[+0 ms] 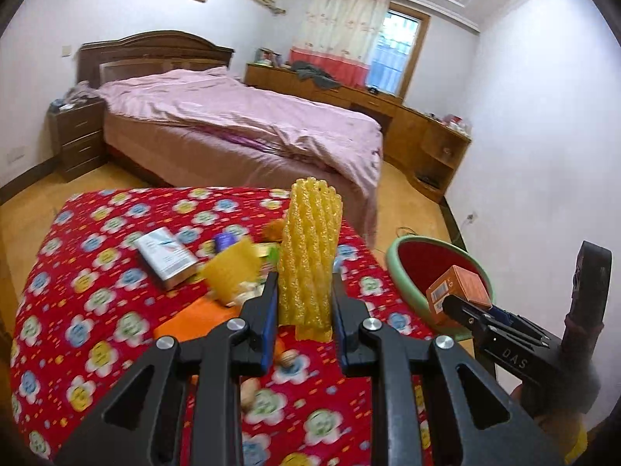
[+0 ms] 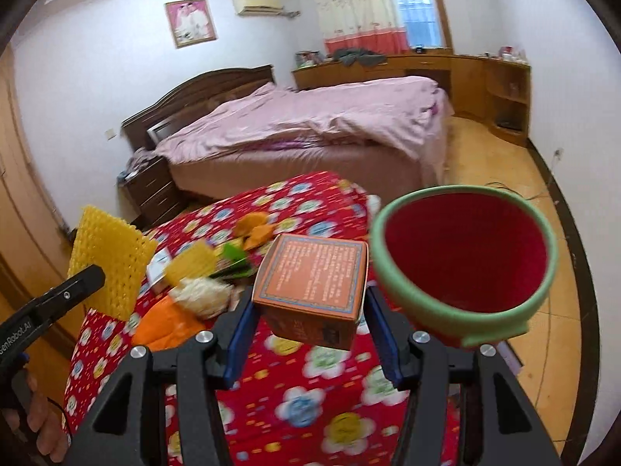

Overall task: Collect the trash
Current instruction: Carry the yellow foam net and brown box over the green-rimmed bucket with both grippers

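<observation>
Pretty standard bedroom: white walls [image 1: 524, 97], yellowish wood floor [image 2: 504, 163], a big bed [image 1: 240, 124] with a pink duvet and dark wood headboard [image 1: 155, 50]. Dark nightstand [image 1: 79, 136] beside it, long light-wood dresser [image 1: 388, 105] under the curtained window [image 1: 392, 50]. Framed picture [image 2: 191, 22] and AC unit [image 2: 258, 4] up on the wall, daylight coming in.

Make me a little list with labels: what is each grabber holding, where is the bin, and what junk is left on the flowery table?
left gripper: shut on yellow foam net, held upright
right gripper: shut on orange box
bin: red inside, green rim, empty, beside the table's right edge
table: red flowery cloth
left on table: white box, second yellow net, orange peel, nut shells
</observation>
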Tool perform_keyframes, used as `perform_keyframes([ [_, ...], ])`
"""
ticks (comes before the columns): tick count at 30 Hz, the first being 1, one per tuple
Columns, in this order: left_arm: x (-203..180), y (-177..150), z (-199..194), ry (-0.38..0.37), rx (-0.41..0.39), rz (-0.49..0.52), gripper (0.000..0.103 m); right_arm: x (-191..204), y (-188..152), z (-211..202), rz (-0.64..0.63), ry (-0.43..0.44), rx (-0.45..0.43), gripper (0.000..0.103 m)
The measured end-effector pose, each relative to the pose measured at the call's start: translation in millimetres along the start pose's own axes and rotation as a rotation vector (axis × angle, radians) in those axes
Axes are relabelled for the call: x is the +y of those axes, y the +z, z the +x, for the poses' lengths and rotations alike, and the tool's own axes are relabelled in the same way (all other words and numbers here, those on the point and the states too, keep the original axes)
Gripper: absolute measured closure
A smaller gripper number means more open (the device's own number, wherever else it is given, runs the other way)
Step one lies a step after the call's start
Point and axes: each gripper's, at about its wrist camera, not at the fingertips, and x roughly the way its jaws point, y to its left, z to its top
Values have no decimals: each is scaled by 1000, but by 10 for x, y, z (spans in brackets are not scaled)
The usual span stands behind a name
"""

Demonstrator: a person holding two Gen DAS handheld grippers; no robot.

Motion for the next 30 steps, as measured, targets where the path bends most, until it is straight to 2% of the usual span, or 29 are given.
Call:
perform_keyframes([
  [11,-752,170,748,-115,88,96,79,-846,154,117,95,-106,-10,45],
  [21,-1349,122,1416,-197,164,156,79,-1573,126,221,203,-172,-1,45],
  [30,-1610,-1,1874,-226,227,182,79,-1898,103,297,242,-201,5,45],
])
